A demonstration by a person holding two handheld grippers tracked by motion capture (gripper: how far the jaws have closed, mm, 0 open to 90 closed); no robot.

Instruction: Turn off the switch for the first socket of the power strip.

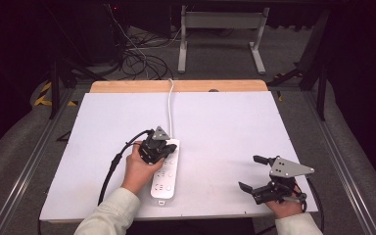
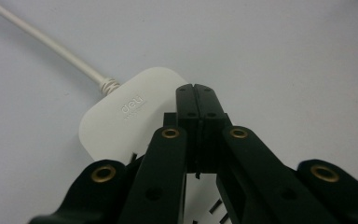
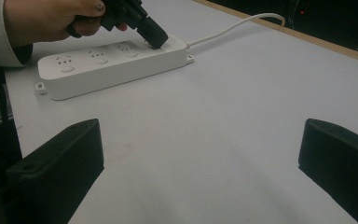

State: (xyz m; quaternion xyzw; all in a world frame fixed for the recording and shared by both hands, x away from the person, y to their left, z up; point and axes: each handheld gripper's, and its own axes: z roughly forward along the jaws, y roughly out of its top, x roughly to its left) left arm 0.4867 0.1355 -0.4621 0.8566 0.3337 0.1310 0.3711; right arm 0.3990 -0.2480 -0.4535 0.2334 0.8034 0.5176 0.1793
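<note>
- My left gripper (image 1: 164,149): jaws pressed together, tips down on the cord end of the power strip (image 1: 165,169).
- Strip lies left of centre on the white worktop (image 1: 225,127).
- My right gripper (image 1: 254,174): jaws wide apart, empty, near the worktop's right front corner.

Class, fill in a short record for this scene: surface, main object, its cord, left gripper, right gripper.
surface: white table top
main object: white power strip, lying flat
cord: white cord, running from the strip's far end toward the far table edge
left gripper: left gripper, shut, tips pressed down on the strip's cord end
right gripper: right gripper, open, holding nothing, apart from the strip near the front right corner
</note>
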